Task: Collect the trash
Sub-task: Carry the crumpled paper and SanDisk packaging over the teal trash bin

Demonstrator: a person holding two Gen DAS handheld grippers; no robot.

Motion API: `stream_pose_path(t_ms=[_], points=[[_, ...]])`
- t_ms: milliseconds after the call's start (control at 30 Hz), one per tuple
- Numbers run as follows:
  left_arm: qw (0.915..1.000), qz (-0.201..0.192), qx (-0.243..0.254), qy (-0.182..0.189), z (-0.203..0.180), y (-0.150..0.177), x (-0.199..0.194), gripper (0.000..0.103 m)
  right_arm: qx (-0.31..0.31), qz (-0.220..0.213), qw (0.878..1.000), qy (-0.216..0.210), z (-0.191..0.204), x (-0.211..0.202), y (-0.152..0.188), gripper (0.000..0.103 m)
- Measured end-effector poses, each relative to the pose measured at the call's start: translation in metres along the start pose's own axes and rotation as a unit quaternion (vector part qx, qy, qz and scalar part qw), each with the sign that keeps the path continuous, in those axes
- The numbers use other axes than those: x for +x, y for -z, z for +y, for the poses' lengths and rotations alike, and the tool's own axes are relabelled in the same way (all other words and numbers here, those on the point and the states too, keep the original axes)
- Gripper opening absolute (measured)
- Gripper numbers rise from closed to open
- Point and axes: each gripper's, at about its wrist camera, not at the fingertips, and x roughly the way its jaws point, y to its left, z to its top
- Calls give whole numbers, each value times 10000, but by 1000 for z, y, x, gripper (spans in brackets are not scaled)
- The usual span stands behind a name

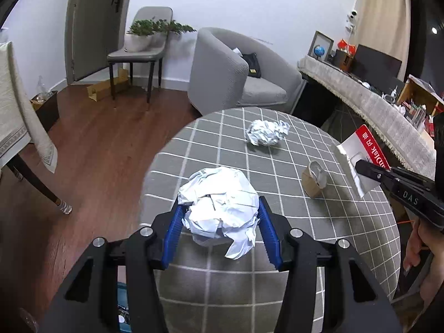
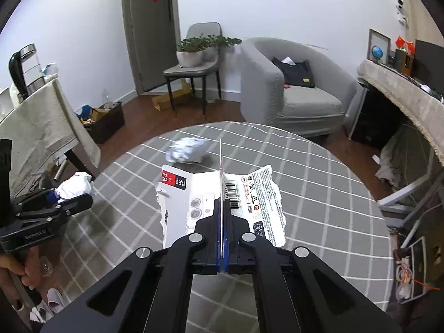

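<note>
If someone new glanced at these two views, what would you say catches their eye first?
Probably the big crumpled paper ball clamped in the left gripper over the checked round table. Next, the torn memory-card package pinched edge-on in the right gripper. A second paper ball and a small brown paper bag lie on the table beyond.

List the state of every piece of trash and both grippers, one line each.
left gripper: shut on a crumpled paper ball.
crumpled paper ball: held, off the table.
right gripper: shut on torn card packaging.
torn card packaging: held edge-on, lifted.
second paper ball: loose on the table.
small brown paper bag: upright, open-topped.
</note>
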Motion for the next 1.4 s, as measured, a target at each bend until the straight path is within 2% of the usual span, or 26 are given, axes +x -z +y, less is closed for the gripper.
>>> stream_pose_path(t_ms=[300, 533, 700, 900, 1067, 1267, 1400], points=[[9989, -339, 141, -297, 22, 17, -35, 54, -32, -63, 9985, -551, 62, 16, 0, 1], [9972, -502, 64, -542, 44, 23, -59, 54, 3, -108, 9957, -920, 97, 18, 0, 1], [9958, -588, 37, -701, 56, 33, -70, 54, -123, -4, 9905, -1367, 133, 21, 4, 1], [9948, -383, -81, -938, 80, 51, -70, 54, -225, 115, 9843, -1745, 173, 30, 2, 1], [9923, -255, -323, -1168, 107, 68, -73, 54, -379, 177, 9820, -1843, 202, 31, 1, 1], [9886, 61, -672, -1349, 147, 96, -72, 54, -461, 334, 9767, -2071, 230, 38, 3, 1], [9848, 382, -852, -1462, 172, 116, -58, 54, -634, 414, 9740, -2134, 249, 43, 7, 1]])
